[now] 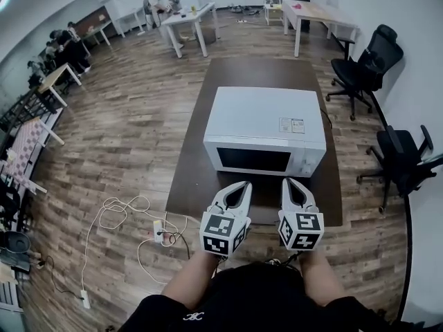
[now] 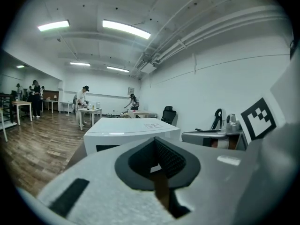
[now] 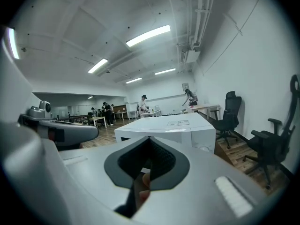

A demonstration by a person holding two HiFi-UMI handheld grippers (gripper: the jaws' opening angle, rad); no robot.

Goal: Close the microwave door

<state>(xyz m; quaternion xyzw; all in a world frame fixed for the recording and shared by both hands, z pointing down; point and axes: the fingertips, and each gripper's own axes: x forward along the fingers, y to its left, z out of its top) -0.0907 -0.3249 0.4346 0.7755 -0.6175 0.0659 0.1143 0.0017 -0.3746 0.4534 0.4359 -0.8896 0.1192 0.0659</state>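
A white microwave [image 1: 266,126] stands on a dark brown table [image 1: 190,178], its door flat against the front with the dark window facing me. Both grippers hover side by side over the table's near edge, just short of the microwave's front and touching nothing. My left gripper [image 1: 243,184] is shut and empty, below the door window. My right gripper [image 1: 287,182] is shut too, with nothing between its jaws, below the control panel side. The left gripper view shows the microwave [image 2: 126,128] ahead past the closed left gripper [image 2: 155,140]. In the right gripper view the microwave [image 3: 168,125] sits beyond the closed right gripper [image 3: 149,139].
Two black office chairs [image 1: 363,64] [image 1: 405,161] stand right of the table. White cables and a power strip [image 1: 138,227] lie on the wooden floor to the left. Other tables [image 1: 190,19] with people at them are at the back of the room.
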